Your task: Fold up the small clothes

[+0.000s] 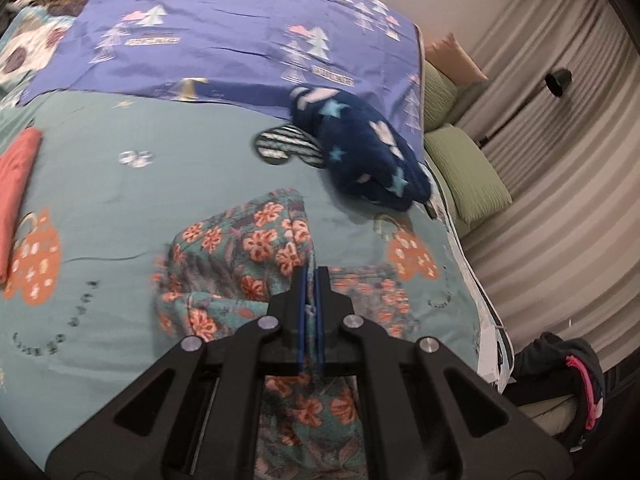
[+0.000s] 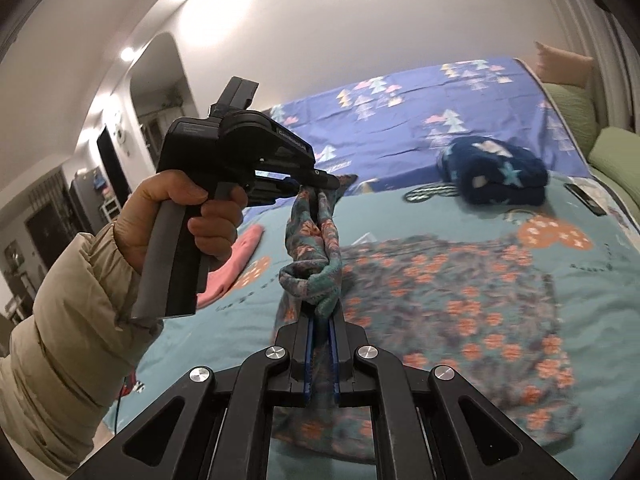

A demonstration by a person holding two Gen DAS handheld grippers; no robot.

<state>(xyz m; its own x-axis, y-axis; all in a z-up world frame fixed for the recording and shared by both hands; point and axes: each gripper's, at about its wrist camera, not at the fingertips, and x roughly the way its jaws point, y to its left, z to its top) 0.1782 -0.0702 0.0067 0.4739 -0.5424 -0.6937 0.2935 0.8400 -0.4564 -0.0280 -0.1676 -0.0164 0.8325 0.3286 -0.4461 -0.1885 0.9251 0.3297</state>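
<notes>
A teal floral garment (image 2: 452, 312) with orange flowers lies partly spread on the bed, one edge lifted. My left gripper (image 1: 310, 280) is shut on a fold of the floral garment (image 1: 248, 248). In the right wrist view the left gripper (image 2: 320, 184) is held up by a hand in a beige sleeve, with cloth hanging from its tips. My right gripper (image 2: 322, 320) is shut on the same raised edge, lower down. The strip of cloth runs between the two grippers above the bed.
A folded navy star-patterned fleece (image 1: 368, 152) lies at the bed's far right, and a pink folded garment (image 1: 16, 184) at the left. A purple sheet (image 1: 224, 40) covers the far half. Green pillows (image 1: 464, 172) and curtains stand beyond the right edge. A dark phone-like object (image 2: 586, 198) lies near the fleece.
</notes>
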